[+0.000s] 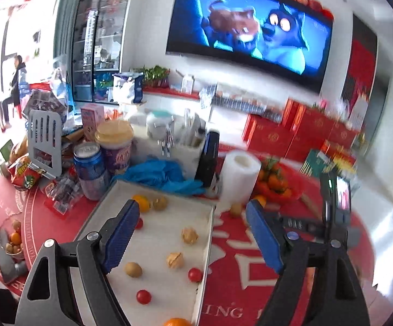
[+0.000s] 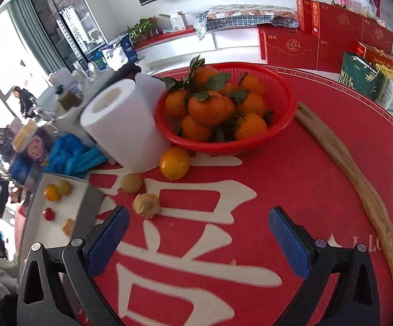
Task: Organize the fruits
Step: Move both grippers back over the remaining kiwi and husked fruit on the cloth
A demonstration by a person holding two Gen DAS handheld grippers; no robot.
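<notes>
Red cloth with large white characters is covering the round tabletop (image 2: pixel 291 179), and a television is playing on the wall at the top of the left wrist frame. Both claws are standing wide and holding nothing.

Loose fruits are lying outside the white tray (image 2: pixel 87 203): in the right wrist view a husked fruit (image 2: pixel 145 205) is sitting just above and slightly inward of the right claw's left finger, a pale round fruit (image 2: pixel 132 182) is lying a little farther up, and an orange-yellow citrus (image 2: pixel 174 162) is resting beyond that, touching or nearly touching the red basket (image 2: pixel 278 125) of tangerines and close to the paper roll (image 2: pixel 120 125). All three are lying up and to the left of the right claw (image 2: pixel 199 240), along a line slanting toward the basket.

The left claw (image 1: pixel 191 233) is hanging over the tray (image 1: pixel 208 241), where cherry tomatoes (image 1: pixel 143 296), husked fruits (image 1: pixel 174 260) and a brownish round fruit (image 1: pixel 133 269) are scattered between and below its fingers.

The right claw looks nearer to the strays, so it is probably the one to fetch them, starting with the husked fruit; being roughly round, that fruit is offering no long axis to line up with, so the claw needs mainly to shift left and forward
</notes>
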